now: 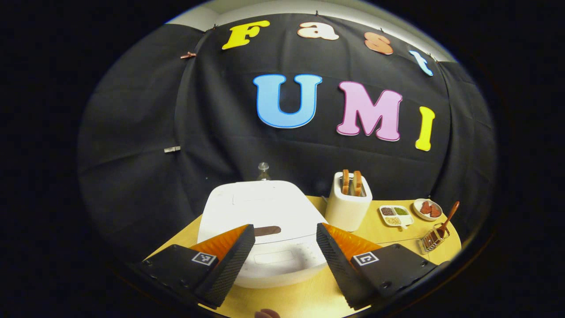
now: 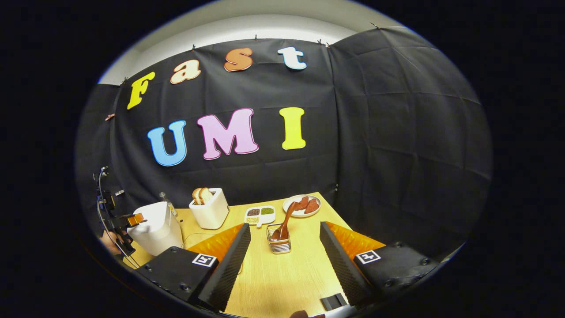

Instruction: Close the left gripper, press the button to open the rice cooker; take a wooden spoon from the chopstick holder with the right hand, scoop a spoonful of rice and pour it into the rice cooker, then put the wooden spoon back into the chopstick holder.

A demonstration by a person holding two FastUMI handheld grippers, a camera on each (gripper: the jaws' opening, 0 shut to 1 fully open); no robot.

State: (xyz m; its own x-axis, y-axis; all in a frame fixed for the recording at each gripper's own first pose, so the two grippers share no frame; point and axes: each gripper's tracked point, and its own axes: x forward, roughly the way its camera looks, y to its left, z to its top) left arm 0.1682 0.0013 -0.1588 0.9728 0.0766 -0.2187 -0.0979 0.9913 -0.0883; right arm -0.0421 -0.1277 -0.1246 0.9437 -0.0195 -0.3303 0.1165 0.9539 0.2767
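Observation:
The white rice cooker [image 1: 265,212] stands shut right in front of my left gripper [image 1: 285,230], which is open. Its dark oblong button [image 1: 267,230] lies between the two fingers, a little beyond them. In the right gripper view the same cooker [image 2: 155,226] is at the far left, with the left gripper [image 2: 128,221] beside it. A wooden spoon [image 2: 283,225] leans in the wire chopstick holder [image 2: 279,244], straight ahead of my open right gripper [image 2: 285,232]. The holder [image 1: 435,238] and spoon [image 1: 449,217] also appear far right in the left gripper view.
A white toaster [image 2: 210,208] with bread slices stands behind the cooker. A divided dish of grains [image 2: 259,215] and a plate of reddish pieces [image 2: 302,206] sit at the back of the wooden table [image 2: 287,274]. A glass bottle [image 1: 263,171] stands behind the cooker.

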